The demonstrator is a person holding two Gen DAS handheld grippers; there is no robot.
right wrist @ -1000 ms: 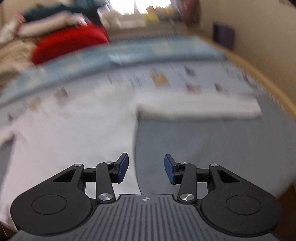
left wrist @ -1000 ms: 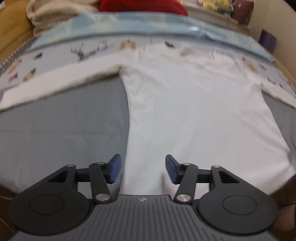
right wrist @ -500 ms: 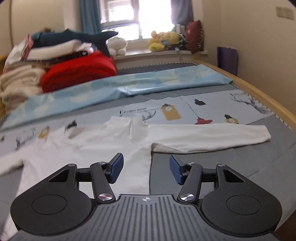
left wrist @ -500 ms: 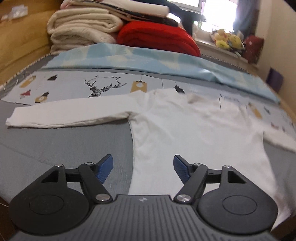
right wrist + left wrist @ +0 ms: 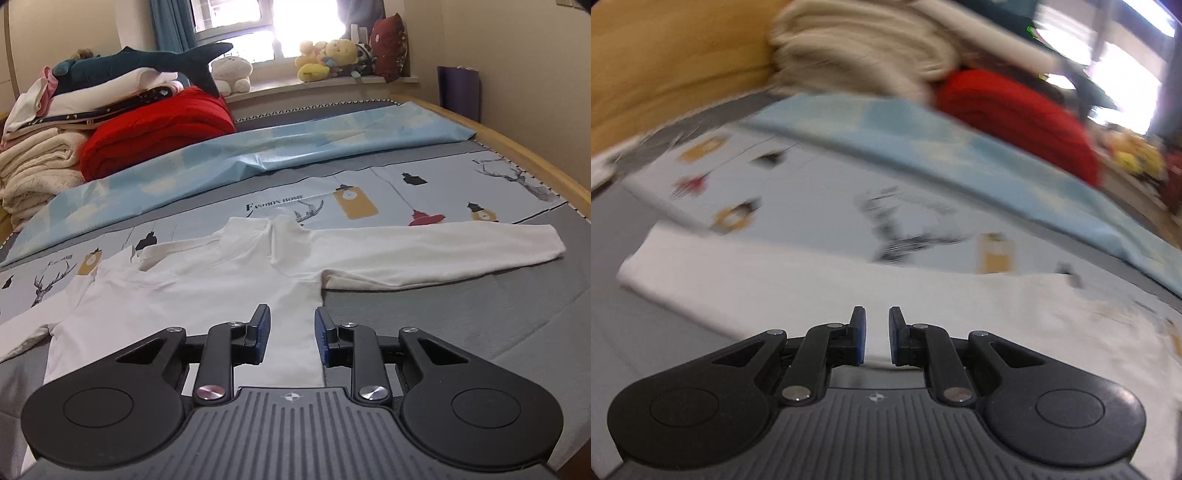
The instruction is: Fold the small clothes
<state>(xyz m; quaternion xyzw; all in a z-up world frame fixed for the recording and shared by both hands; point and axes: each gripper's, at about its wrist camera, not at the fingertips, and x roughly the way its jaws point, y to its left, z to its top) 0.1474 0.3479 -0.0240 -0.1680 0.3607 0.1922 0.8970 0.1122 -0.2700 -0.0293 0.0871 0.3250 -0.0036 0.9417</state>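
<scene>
Both tongs have narrowed; left tongs (image 5: 873,338) swung over the left sleeve (image 5: 746,280), right tongs (image 5: 291,338) closing above the shirt (image 5: 207,280) flat on the bed (image 5: 480,306), neither gripping. Closing early risks missing the cloth.

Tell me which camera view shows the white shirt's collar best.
The right wrist view: it is sharp and shows the white shirt spread flat with its collar standing clear against the printed sheet. The left wrist view is motion-blurred and shows only a sleeve, no collar.
</scene>
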